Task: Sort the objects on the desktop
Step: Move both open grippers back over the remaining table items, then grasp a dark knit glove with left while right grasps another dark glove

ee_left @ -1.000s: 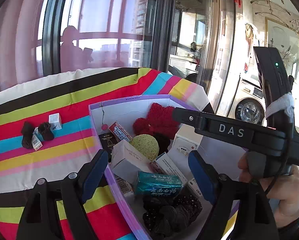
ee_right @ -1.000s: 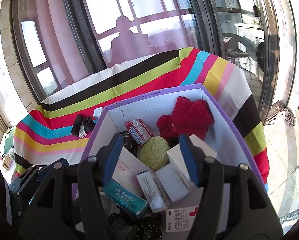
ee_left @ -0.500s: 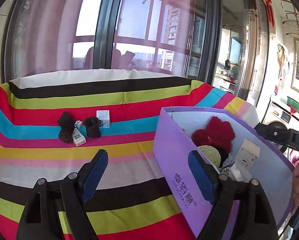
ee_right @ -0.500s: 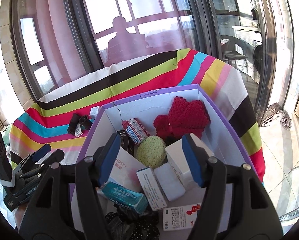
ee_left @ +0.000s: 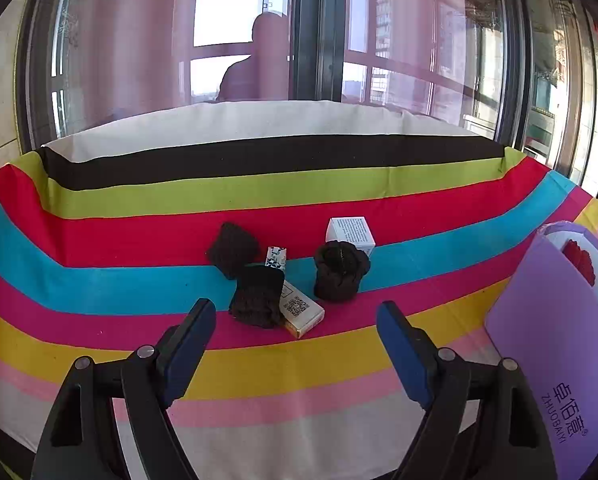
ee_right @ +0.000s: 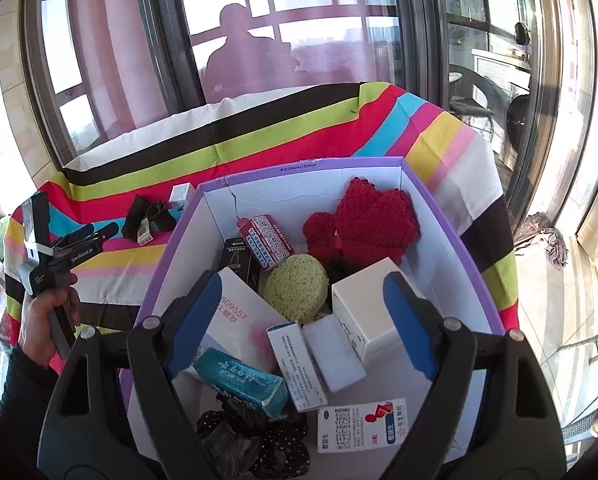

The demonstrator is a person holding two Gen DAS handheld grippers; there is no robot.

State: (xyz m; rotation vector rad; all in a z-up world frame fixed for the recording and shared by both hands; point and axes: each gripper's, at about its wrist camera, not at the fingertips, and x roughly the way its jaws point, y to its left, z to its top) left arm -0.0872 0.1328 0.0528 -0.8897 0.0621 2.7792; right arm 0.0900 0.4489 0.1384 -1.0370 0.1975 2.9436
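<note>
The left tongs [ee_left: 295, 350], wide open and empty, face dark knitted bundles [ee_left: 341, 272] and small cartons on the striped worktop [ee_left: 99, 288]. Best straddle one bundle squarely. The right tongs [ee_right: 305, 320], jaws just opening, empty, hover over the purple box [ee_right: 455, 216].

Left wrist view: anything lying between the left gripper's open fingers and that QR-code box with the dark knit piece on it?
Nothing: in the left wrist view only bare striped tablecloth lies between the open left gripper and the QR-code box under the dark knit piece.
</note>
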